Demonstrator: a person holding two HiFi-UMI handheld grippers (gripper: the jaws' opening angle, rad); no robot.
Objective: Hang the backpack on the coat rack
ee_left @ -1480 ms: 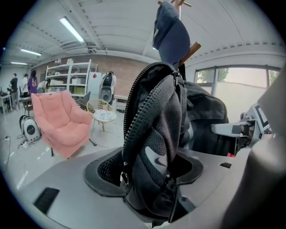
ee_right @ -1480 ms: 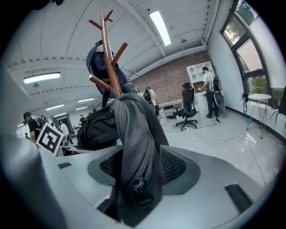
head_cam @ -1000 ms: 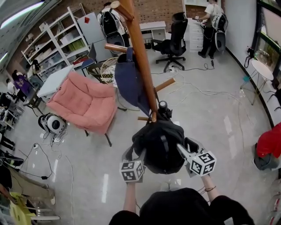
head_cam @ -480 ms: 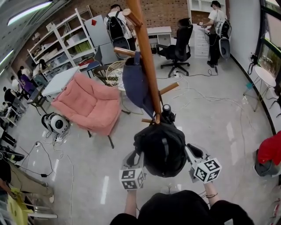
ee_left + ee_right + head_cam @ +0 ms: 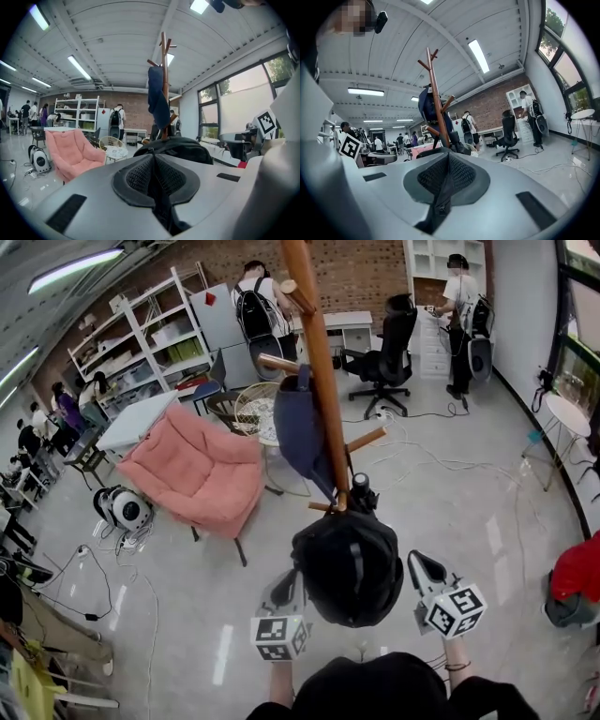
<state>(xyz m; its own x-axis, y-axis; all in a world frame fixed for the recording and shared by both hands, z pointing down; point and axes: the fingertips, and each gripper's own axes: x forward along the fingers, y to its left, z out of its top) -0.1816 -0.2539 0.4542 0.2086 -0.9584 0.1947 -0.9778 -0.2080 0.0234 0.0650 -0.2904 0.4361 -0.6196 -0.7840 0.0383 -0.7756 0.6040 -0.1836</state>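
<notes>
A black backpack (image 5: 349, 563) hangs between my two grippers, just in front of the wooden coat rack (image 5: 319, 371). A navy garment (image 5: 295, 427) hangs from one of the rack's pegs. My left gripper (image 5: 286, 585) is at the backpack's left side and my right gripper (image 5: 419, 568) at its right. In the left gripper view the gripper (image 5: 153, 157) is shut on a black strap, with the backpack (image 5: 178, 146) and the rack (image 5: 164, 84) beyond it. In the right gripper view the gripper (image 5: 449, 157) is also shut on a black strap, below the rack (image 5: 436, 103).
A pink armchair (image 5: 197, 470) and a wicker chair (image 5: 251, 407) stand left of the rack. A black office chair (image 5: 389, 334) is behind it, and cables (image 5: 441, 460) trail over the floor to the right. Shelves (image 5: 141, 334) and several people are at the back.
Both grippers have shut on the backpack's straps and lifted it off the floor towards the rack's pole. It now looks larger and closer in the head view.
</notes>
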